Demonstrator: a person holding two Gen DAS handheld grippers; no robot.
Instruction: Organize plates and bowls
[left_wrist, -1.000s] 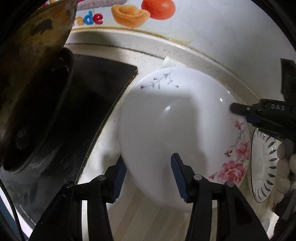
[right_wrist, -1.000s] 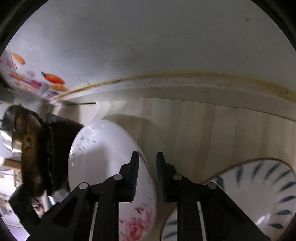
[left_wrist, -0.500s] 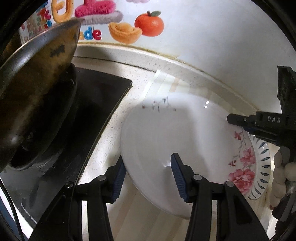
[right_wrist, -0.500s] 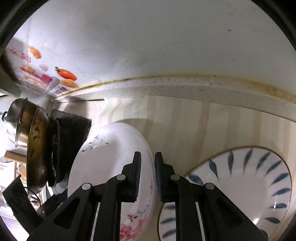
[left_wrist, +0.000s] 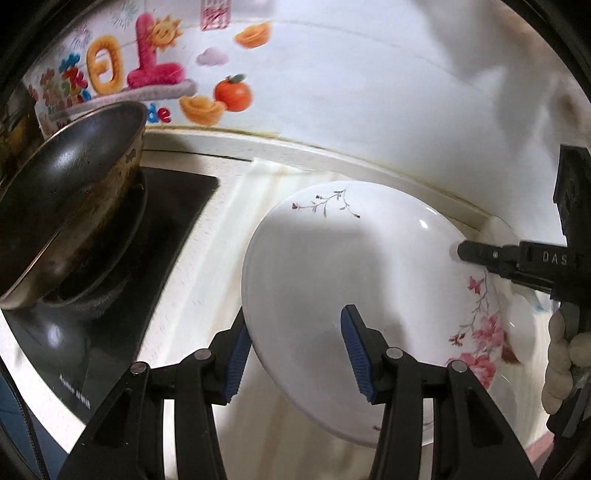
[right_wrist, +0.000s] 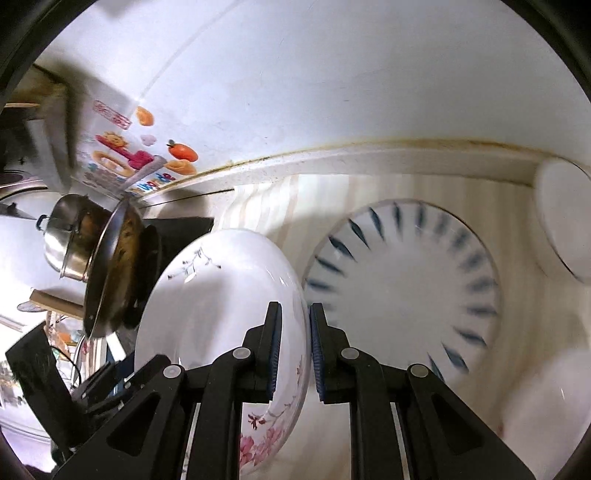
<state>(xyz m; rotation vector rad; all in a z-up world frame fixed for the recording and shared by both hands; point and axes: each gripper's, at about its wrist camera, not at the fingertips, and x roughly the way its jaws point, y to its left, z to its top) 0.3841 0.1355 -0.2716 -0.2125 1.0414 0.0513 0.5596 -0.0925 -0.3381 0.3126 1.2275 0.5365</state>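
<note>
Pinching floral plate (right_wrist: 221, 306) rim, right gripper (right_wrist: 295, 354) beside blue-leaf plate (right_wrist: 406, 295).

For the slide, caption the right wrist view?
Right gripper pinches the flowered plate's rim, tilted beside the blue-patterned plate.

The floral plate (left_wrist: 332, 273) looks like glazed white ceramic, smooth and glossy with small highlights, and the blue-leaf plate (right_wrist: 406, 284) at center right of the right wrist view has the same shiny glaze. At the left of the left wrist view, the pan (left_wrist: 70, 206) is dark, stained metal with a worn rim, sitting on a glossy black glass cooktop (left_wrist: 110, 302). The counter (right_wrist: 443, 188) has a smooth, pale striped wood-look finish, and the gripper fingers (left_wrist: 356, 350) are matt black plastic with ribbed blue pads.
</note>
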